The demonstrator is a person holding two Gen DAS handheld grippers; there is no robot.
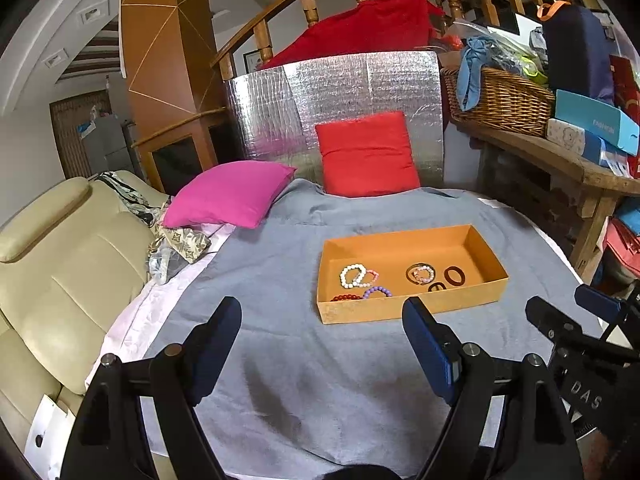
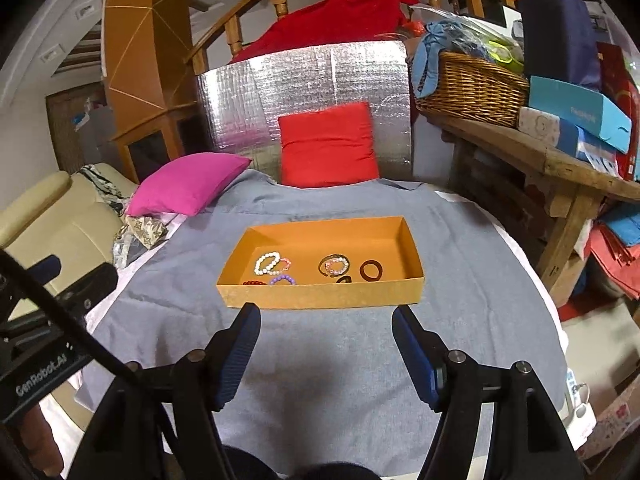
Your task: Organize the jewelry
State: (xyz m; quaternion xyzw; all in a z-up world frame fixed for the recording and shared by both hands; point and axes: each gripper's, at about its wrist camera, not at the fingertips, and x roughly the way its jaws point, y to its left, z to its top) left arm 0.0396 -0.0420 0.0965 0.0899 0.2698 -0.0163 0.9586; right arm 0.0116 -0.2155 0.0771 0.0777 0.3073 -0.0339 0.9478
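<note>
orange cardboard, an open shallow box (image 2: 320,296), sits on the grey blanket (image 2: 320,380) in front of us, and the jewelry lies loose inside it: a white bead bracelet (image 2: 267,263), a purple one (image 2: 282,279), a dark red strand (image 2: 253,282), a pinkish bracelet inside a thin ring (image 2: 334,266), and a brown bangle (image 2: 371,270). our left claw (image 1: 322,344) and right claw (image 2: 326,344) both hang wide apart and empty, short of the box. we judge the beads light, floppy and prone to roll, so we would pinch across a strand; the bangle looks stiff and smooth, best taken across its rim.
</note>
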